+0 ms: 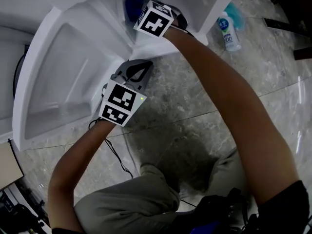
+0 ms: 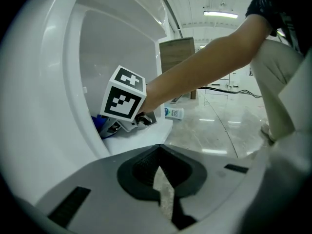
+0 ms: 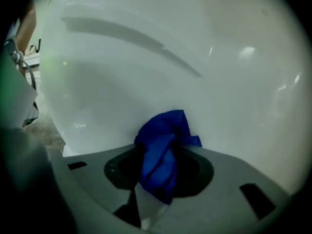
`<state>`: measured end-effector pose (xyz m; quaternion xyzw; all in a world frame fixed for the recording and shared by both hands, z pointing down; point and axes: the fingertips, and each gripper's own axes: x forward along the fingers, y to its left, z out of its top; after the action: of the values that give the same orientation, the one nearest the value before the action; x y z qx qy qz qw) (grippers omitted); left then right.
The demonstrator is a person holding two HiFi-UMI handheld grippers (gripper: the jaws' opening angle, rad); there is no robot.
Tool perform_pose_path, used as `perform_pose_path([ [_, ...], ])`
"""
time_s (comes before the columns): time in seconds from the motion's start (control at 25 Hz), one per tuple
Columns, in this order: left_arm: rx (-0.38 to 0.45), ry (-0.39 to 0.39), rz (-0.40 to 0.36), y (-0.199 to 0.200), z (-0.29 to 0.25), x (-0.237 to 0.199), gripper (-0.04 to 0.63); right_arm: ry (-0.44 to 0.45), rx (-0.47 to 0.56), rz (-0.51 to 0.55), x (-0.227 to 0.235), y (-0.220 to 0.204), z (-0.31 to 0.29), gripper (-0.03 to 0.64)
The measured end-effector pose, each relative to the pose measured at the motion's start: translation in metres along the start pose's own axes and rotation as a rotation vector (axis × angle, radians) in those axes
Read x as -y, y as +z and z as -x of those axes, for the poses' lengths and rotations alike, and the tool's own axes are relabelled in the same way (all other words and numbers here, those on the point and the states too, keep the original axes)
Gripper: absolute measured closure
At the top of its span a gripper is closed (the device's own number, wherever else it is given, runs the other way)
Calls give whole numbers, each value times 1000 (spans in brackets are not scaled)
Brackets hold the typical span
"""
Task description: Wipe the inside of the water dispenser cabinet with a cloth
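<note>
My right arm stretches far into the cabinet [image 1: 112, 23], the right gripper [image 1: 138, 9] tilted down. Its fingers [image 3: 195, 172] are clamped on the blue cloth [image 3: 163, 147], which sits against the white inner wall. The head view shows only a scrap of that cloth. The left gripper [image 1: 141, 71] hangs nearer, outside the cabinet, fingers [image 2: 141, 167] closed on nothing.
</note>
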<state>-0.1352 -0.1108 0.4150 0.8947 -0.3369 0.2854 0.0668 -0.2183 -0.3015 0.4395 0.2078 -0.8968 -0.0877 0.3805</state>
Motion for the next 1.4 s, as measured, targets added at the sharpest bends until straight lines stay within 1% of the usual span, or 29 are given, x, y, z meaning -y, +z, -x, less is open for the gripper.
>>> perform_pose_path([
  [0.08, -3, 2, 12, -2, 1, 0, 589, 13, 28, -64, -3, 0, 4, 494],
  [0.16, 2, 4, 21, -1, 1, 0, 589, 6, 94, -138, 1, 6, 14, 494],
  [0.24, 10, 2, 22, 2, 2, 1, 589, -47, 170, -167, 13, 17, 30, 493],
  [0.32, 13, -2, 21, 3, 4, 3, 589, -106, 252, -166, 25, 32, 50, 492],
  [0.4, 8, 0, 26, -2, 5, 3, 589, -160, 361, -186, 37, 53, 72, 492],
  [0.52, -5, 6, 43, -6, 3, 0, 589, -216, 568, -251, 54, 93, 111, 492],
  [0.64, 10, 9, 38, 3, 2, 0, 589, -227, 732, -278, 54, 133, 151, 492],
  [0.76, 21, 14, 32, 10, 3, 1, 589, -227, 837, -349, 47, 155, 183, 492],
  [0.88, 24, 17, 34, 13, 0, 1, 589, -227, 864, -399, 42, 156, 192, 492],
  [1.0, 34, 20, 35, 20, -5, 1, 589, -254, 860, -376, 49, 157, 185, 492],
  [1.12, 48, 22, 42, 29, -8, 1, 589, -276, 839, -379, 69, 158, 166, 492],
  [1.24, 68, 22, 42, 38, -4, 2, 589, -267, 804, -394, 91, 159, 148, 492],
  [1.4, 56, 37, 27, 31, 6, -2, 589, -261, 782, -377, 94, 160, 147, 494],
])
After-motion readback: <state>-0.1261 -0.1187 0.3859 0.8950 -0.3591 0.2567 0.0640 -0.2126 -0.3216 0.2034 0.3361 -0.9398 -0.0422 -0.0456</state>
